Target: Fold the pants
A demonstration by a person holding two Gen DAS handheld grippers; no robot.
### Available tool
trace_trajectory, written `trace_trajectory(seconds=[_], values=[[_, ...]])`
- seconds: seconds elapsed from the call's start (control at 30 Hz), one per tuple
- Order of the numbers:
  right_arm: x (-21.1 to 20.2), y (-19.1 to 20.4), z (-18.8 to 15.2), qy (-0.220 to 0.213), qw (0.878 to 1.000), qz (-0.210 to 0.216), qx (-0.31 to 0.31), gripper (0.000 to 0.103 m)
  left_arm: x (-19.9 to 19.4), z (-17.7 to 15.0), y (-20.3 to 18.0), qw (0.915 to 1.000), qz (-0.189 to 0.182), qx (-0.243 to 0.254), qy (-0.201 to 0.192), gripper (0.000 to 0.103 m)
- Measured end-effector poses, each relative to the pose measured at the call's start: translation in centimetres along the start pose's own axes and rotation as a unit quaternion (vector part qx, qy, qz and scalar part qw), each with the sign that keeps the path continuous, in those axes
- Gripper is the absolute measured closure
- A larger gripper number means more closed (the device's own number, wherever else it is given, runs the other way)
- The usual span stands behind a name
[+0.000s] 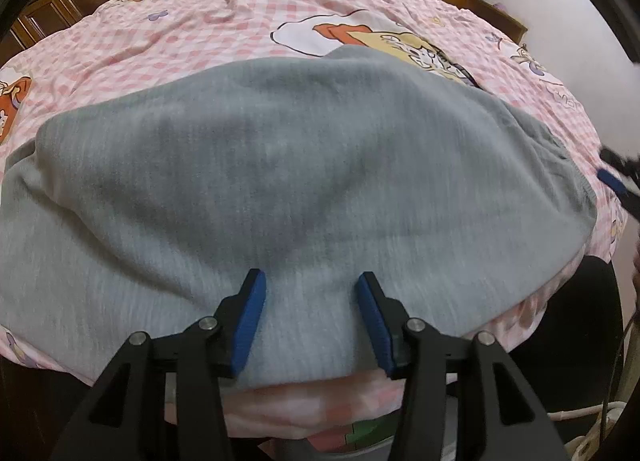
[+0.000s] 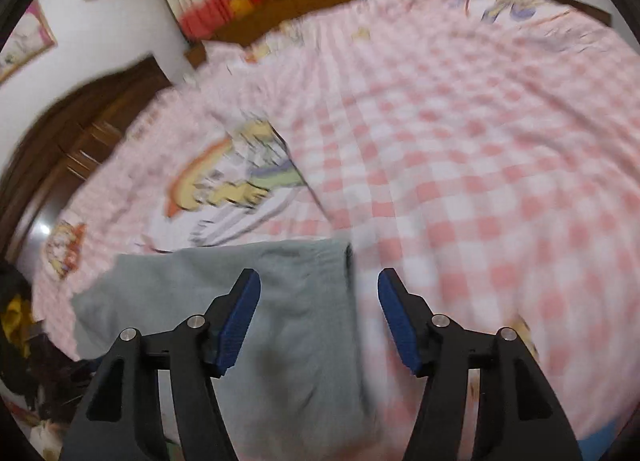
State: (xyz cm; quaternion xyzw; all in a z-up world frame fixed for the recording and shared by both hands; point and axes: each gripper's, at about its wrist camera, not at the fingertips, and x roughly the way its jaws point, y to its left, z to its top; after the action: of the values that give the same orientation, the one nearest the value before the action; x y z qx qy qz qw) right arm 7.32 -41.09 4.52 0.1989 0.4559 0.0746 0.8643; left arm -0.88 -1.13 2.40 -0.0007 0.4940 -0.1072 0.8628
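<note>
We have the grey knit pants (image 1: 280,181) lying folded flat on the pink-and-white checked bedsheet with cartoon prints (image 1: 168,41), near the bed's front edge. Left gripper (image 1: 311,285) hovers over the near hem, fingers released, nothing pinched. Right gripper (image 2: 319,281) is spread above the pants' right edge, also empty; that view is motion-blurred.

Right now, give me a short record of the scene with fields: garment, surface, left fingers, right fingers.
garment: grey pants, lying on the bed
surface: pink checked bedsheet with cartoon prints
left fingers: left gripper open over the pants, fabric between the fingers, not pinched
right fingers: right gripper open, over the pants' edge, holding nothing
</note>
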Motion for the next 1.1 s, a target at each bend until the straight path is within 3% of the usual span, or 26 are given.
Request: trace_trajectory(seconds=[0.07, 0.1, 0.13, 0.27, 0.5, 0.67, 0.8, 0.9, 1.0, 1.1], values=[[1.5, 0.0, 0.0, 0.020, 1.000, 0.013, 0.003, 0.067, 0.1, -0.1, 0.1, 1.0000, -0.001, 0.001, 0.002, 0.053], [1.4, 0.3, -0.3, 0.004, 1.000, -0.002, -0.005, 0.072, 0.2, -0.1, 0.1, 1.0000, -0.001, 0.001, 0.003, 0.053], [0.8, 0.4, -0.5, -0.018, 1.000, -0.017, -0.005, 0.090, 0.2, 0.0, 0.1, 1.0000, -0.001, -0.001, 0.004, 0.053], [-2.0, 0.4, -0.5, -0.067, 0.997, -0.044, 0.016, 0.091, 0.1, 0.1, 0.2, 1.0000, 0.000, -0.003, 0.004, 0.052], [2.2, 0.1, -0.7, -0.020, 0.996, -0.086, -0.023, 0.088, 0.2, 0.3, 0.3, 1.0000, -0.007, 0.000, 0.002, 0.047], [0.2, 0.9, 0.0, -0.012, 0.993, -0.110, -0.027, 0.077, 0.1, 0.2, 0.5, 0.9999, -0.016, 0.000, -0.001, 0.046], [-2.6, 4.3, 1.2, -0.037, 0.989, -0.125, -0.071, 0.073, -0.5, 0.5, 0.7, 0.9996, -0.026, -0.006, 0.007, 0.046], [-3.0, 7.5, 2.2, -0.036, 0.990, -0.092, -0.102, 0.066, -1.7, 0.6, 1.3, 0.9990, -0.040, -0.018, 0.000, 0.046], [-1.4, 11.4, 3.1, 0.003, 0.992, 0.001, -0.128, 0.064, -2.9, 0.7, 2.4, 0.9989, -0.034, -0.027, -0.018, 0.046], [1.9, 15.9, 3.7, 0.068, 0.982, 0.093, -0.150, 0.064, -3.8, 0.6, 4.2, 0.9981, -0.027, -0.047, -0.030, 0.046]])
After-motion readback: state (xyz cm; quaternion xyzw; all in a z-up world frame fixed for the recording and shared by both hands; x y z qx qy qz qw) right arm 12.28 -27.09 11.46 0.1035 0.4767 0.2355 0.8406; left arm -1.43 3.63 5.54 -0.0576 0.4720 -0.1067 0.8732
